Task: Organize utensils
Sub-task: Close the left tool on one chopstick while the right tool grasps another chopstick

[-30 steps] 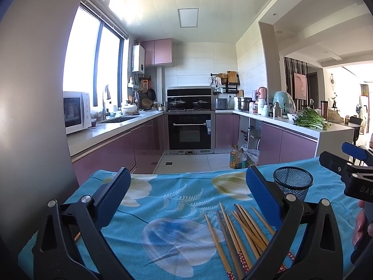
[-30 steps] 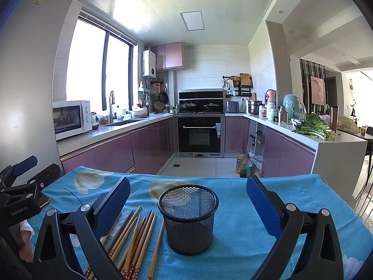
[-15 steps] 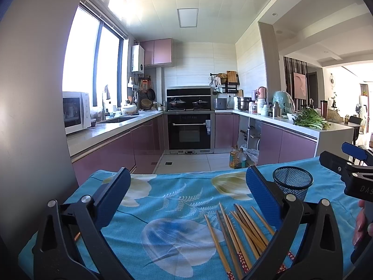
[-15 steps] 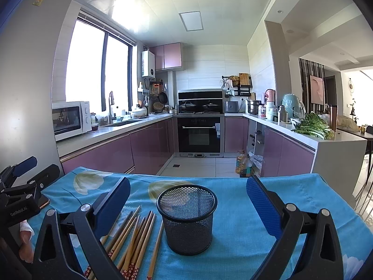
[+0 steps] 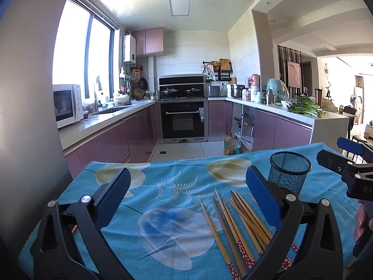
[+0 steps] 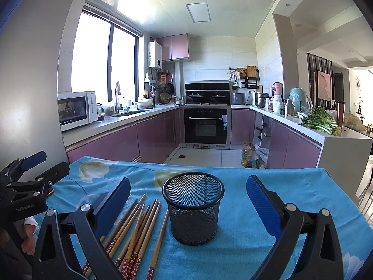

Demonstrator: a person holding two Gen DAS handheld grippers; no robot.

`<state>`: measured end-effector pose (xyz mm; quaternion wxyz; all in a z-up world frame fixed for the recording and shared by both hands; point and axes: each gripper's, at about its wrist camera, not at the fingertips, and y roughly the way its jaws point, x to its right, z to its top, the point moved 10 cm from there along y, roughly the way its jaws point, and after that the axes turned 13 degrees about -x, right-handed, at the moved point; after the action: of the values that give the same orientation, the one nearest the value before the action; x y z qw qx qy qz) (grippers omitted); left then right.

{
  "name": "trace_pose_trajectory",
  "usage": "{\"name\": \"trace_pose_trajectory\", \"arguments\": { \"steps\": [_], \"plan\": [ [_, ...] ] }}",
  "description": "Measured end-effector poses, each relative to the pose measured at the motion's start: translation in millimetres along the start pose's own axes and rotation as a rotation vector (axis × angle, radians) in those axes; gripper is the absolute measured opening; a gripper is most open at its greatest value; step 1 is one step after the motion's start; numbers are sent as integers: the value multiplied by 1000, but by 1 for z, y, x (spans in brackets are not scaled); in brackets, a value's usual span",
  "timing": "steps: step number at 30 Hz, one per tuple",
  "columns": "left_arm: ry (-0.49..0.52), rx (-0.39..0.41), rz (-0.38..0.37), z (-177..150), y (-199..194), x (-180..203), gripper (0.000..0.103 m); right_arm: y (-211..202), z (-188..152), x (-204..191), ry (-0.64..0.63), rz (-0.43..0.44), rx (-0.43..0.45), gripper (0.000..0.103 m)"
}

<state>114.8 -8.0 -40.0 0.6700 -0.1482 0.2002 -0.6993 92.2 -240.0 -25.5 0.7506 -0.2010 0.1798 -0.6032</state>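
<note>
Left hand-held gripper (image 5: pixel 186 194) and right hand-held gripper (image 6: pixel 188 201) both gape wide, holding nothing, above the table (image 6: pixel 291 191) in a kitchen; chopsticks (image 6: pixel 137 228) lie just left of the upright mesh cup (image 6: pixel 193 212)

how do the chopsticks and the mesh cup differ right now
The chopsticks lie flat and loose on the blue cloth; the mesh cup stands upright beside them. The chopsticks are tan wood with red patterned ends; the cup is black wire mesh. The chopsticks are many thin sticks fanned out; the cup is one round holder, with no chopsticks in it. Both rest on the same cloth, and neither is held by the left gripper or right gripper, both open.
</note>
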Motion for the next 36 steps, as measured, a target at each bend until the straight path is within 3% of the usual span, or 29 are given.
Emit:
{"name": "trace_pose_trajectory", "arguments": {
  "steps": [4,8,12,16,23,26,28,33,36],
  "plan": [
    [46,-93,3,-16,20,4,97,12,-17,-14,-65,35,-81,93],
    [94,-213,-22,-37,46,11,93,35,-42,-32,-126,88,-215,72],
    [125,-331,-60,-58,69,19,77,67,-68,-36,-123,110,-373,48],
    [158,-413,-105,-77,87,30,65,88,-85,-38,-118,125,-480,41],
    [198,-512,-153,-95,104,44,50,109,-98,-42,-106,132,-565,35],
    [188,-546,-179,-100,110,45,40,110,-96,-42,-104,134,-571,35],
    [168,-573,-205,-102,113,44,28,112,-94,-42,-91,141,-577,35],
    [147,-597,-234,-105,116,46,16,116,-93,-36,-55,166,-585,14],
    [136,-596,-231,-104,117,46,15,115,-93,-35,-39,181,-585,7]
  ]
}}
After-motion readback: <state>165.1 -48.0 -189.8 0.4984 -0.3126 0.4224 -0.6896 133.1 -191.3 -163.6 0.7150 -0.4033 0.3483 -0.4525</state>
